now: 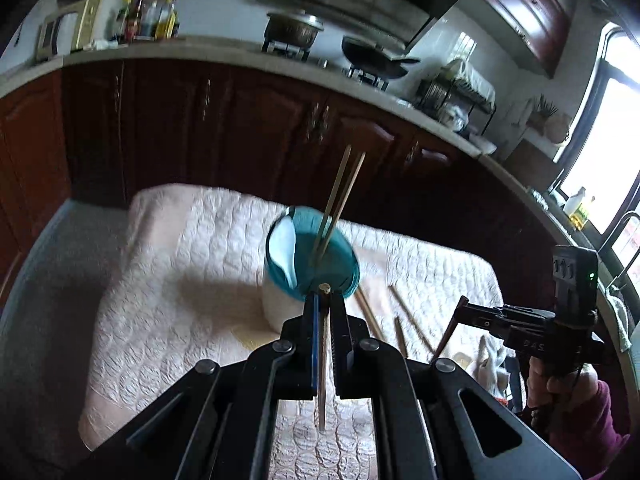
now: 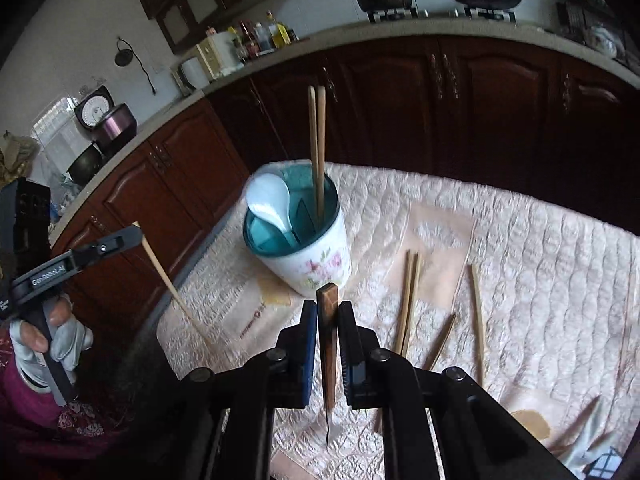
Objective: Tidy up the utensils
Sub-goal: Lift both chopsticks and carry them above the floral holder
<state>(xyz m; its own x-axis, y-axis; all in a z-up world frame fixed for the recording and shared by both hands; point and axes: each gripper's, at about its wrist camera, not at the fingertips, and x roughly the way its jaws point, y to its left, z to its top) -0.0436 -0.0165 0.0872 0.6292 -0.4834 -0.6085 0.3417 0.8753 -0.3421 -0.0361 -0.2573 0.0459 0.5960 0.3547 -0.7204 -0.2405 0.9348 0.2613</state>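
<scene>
A: Chopsticks are the matter here — how are they held?

B: A pale chopstick [image 1: 323, 364] is pinched in the left gripper [image 1: 323, 300], a dark one [image 2: 327, 344] in the right gripper [image 2: 327, 308], each hanging down, presumably for dropping.

A: And the holder [image 2: 304, 248]?

B: It is stood just ahead of both grippers; two chopsticks [image 2: 317, 152] and a white spoon [image 2: 269, 204] are already kept inside. Loose chopsticks [image 2: 408, 300] are left on the quilted cloth [image 2: 540, 260], right of the right gripper.
</scene>
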